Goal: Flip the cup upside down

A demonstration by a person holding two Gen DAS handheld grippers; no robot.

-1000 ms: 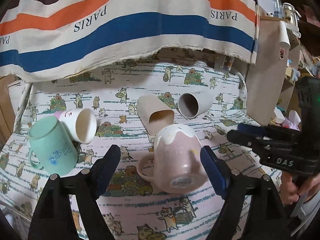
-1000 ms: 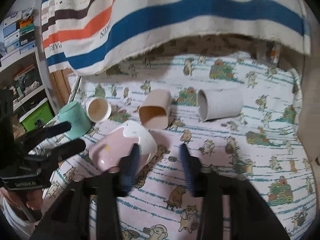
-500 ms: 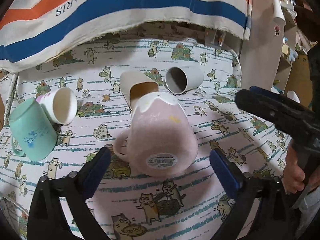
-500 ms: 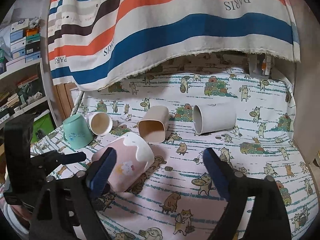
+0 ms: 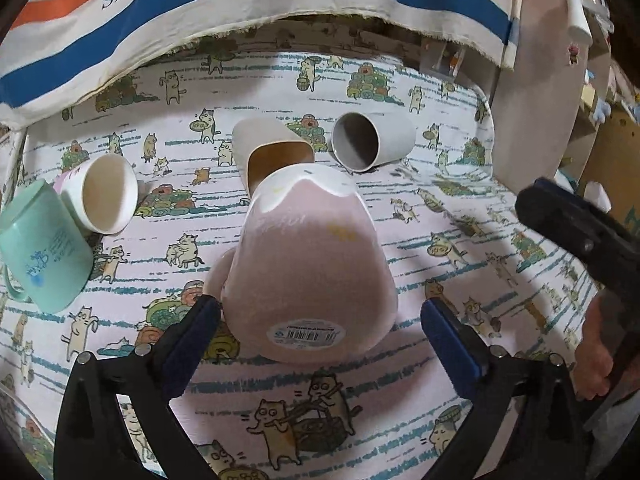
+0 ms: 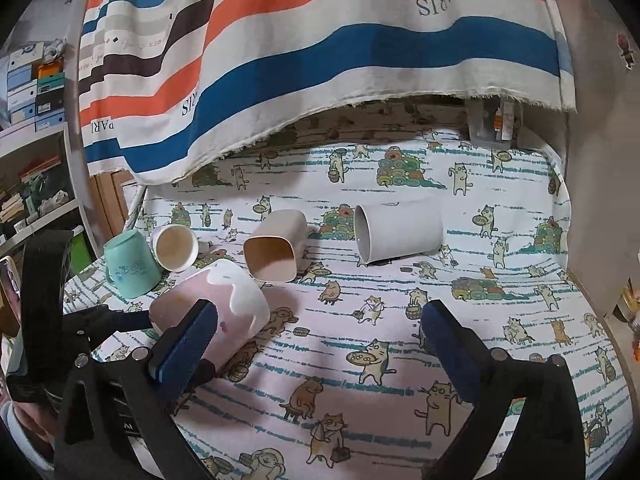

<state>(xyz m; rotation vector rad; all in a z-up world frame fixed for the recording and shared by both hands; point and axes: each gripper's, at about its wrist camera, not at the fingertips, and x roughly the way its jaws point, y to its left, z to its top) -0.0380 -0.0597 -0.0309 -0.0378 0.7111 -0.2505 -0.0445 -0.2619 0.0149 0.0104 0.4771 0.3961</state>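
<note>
Cat-print cloth (image 5: 400,380) bears a tilted pink-and-white mug (image 5: 308,264), barcoded base showing, both grippers' fingers (image 5: 192,340) spread wide.

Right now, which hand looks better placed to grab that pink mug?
Probably the left gripper: the pink mug lies between its open fingers. The right gripper is open, with the mug off to its side.

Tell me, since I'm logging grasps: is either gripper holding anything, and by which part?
Nothing is held. The left gripper is open, its fingers straddling the pink mug near its base. The right gripper is open.
</note>
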